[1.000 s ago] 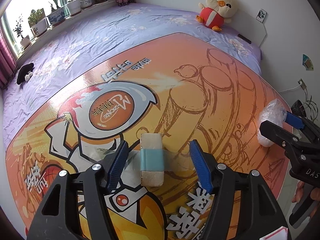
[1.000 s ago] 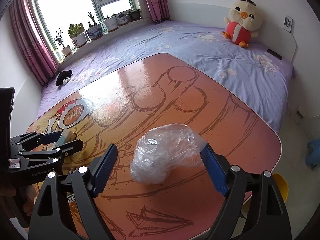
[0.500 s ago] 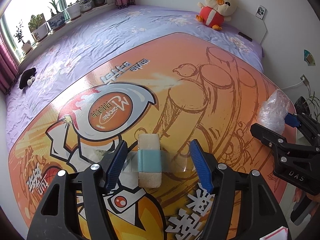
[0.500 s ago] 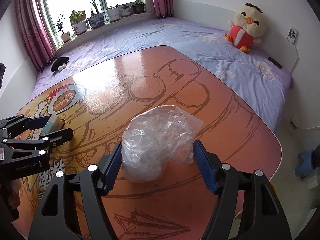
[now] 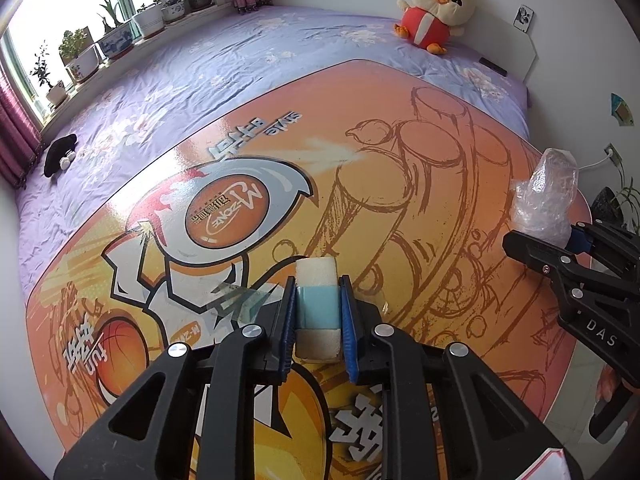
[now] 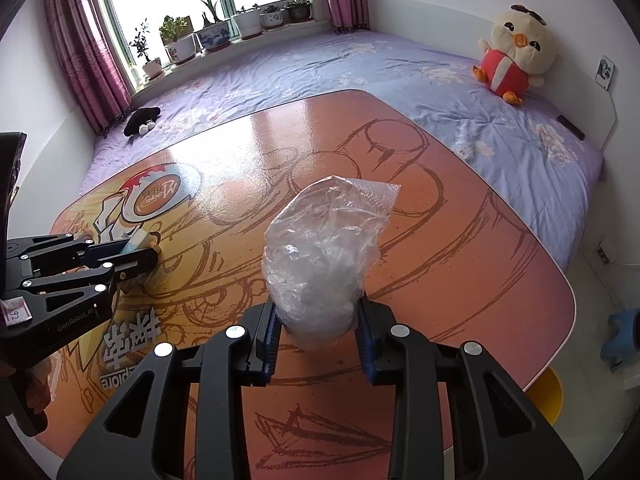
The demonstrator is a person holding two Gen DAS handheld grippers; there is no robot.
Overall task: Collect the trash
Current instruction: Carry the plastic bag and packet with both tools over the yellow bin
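the left gripper (image 5: 318, 312) has its jaws closing on a foam block (image 5: 318, 280) with a pale blue band around its middle; the blue pads press both long sides of the block, whose far end sticks out past the fingertips. the block is low over the printed table (image 5: 400, 208), near the table's front edge toward its left corner; whether it still touches the top cannot be told. the right gripper (image 6: 318, 336) is clamped narrow on a crumpled clear plastic bag (image 6: 324, 248), pads squeezing the bag's lower part while the rest bulges up and forward. the bag sits near the table's front edge, toward its right corner, well apart from the block.

the table top is glossy, orange to red-brown, with cartoon drawings and a round logo. behind it lies a bed (image 6: 440, 88) with a lilac flowered cover, one chick plush toy (image 6: 516, 52) at the headboard, potted plants (image 6: 208, 36) on the windowsill, pink curtains. one block, one bag, two grippers.
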